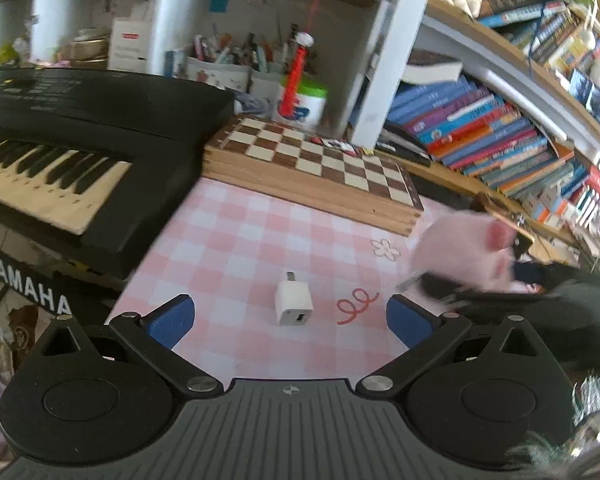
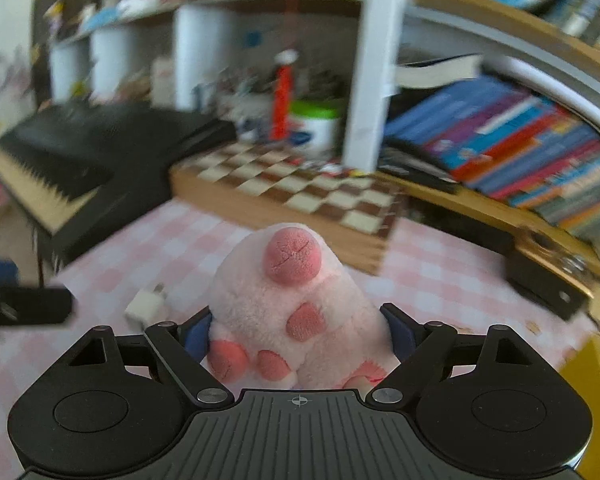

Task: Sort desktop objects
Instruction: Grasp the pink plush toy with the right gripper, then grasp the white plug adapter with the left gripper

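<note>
Flanking charger point(image 1: 294, 307): chessboard point(image 1: 320, 156), keyboard point(image 1: 60, 136).

"YAMAHA" on the keyboard stand point(image 1: 28, 286)

1. You have one white charger plug point(image 1: 294, 307) on the checked cloth.
2. One pink plush toy point(image 2: 296, 304).
3. One chessboard point(image 1: 316, 160).
4. One keyboard point(image 1: 80, 128).
5. Two grippers.

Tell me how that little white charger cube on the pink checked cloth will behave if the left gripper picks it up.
The white charger cube looks like hard, smooth plastic, so it is probably stiff and may slip a little between the pads. It seems small and likely light. It lies on a flat side on the checked tablecloth, so a push should slide it rather than roll it. The left gripper is open around it.
</note>
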Motion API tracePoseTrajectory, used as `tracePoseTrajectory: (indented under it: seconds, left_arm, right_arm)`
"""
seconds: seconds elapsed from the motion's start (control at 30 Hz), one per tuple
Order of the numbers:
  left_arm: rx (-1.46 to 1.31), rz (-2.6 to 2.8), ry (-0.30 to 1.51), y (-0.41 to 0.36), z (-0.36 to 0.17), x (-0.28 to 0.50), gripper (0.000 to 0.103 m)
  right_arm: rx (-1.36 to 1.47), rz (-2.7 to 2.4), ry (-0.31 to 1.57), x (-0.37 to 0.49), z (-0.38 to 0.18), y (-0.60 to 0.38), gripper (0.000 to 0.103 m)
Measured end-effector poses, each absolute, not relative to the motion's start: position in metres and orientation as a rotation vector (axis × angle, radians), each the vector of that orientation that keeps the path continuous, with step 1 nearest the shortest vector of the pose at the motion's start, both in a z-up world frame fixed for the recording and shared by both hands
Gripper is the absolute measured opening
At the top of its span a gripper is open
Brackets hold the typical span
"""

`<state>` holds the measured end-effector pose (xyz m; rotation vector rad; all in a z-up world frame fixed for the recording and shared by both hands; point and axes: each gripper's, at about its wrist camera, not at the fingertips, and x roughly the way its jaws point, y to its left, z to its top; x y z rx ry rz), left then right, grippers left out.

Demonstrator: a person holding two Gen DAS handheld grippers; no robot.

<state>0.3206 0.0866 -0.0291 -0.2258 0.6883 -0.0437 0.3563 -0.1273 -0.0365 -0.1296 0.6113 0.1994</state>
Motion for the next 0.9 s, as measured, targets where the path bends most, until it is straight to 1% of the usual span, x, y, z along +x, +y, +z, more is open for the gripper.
tracePoseTrajectory:
  seconds: [0.23,0.3,0.5,0.63,0.73,0.8,0.9]
  left_arm:
    - [-0.16,-0.091,0.72,0.071,-0.045,0.356,0.099]
    - [-0.126,-0.096,0.727,0.065,-0.049,0.362,0.094]
    - [-0.086,-0.094,0.758,0.059,-0.06,0.377,0.082]
    - [-0.064,-0.09,0.762,0.058,-0.064,0.383,0.078]
    - [-0.003,-0.071,0.78,0.056,-0.07,0.386,0.068]
    - [0.039,-0.056,0.803,0.055,-0.073,0.385,0.057]
    - [0.055,-0.047,0.812,0.059,-0.073,0.381,0.056]
  right_arm:
    - [-0.046,0.154,0.591,0.337,-0.021,-0.15,0.088]
    - [-0.036,0.151,0.577,0.328,-0.019,-0.155,0.088]
    - [-0.05,0.227,0.559,0.309,-0.017,-0.159,0.088]
    - [-0.075,0.278,0.541,0.303,-0.012,-0.154,0.087]
    - [-0.098,0.267,0.553,0.304,-0.011,-0.148,0.087]
    - [-0.094,0.259,0.557,0.306,-0.011,-0.143,0.087]
    - [-0.085,0.242,0.555,0.309,-0.015,-0.135,0.087]
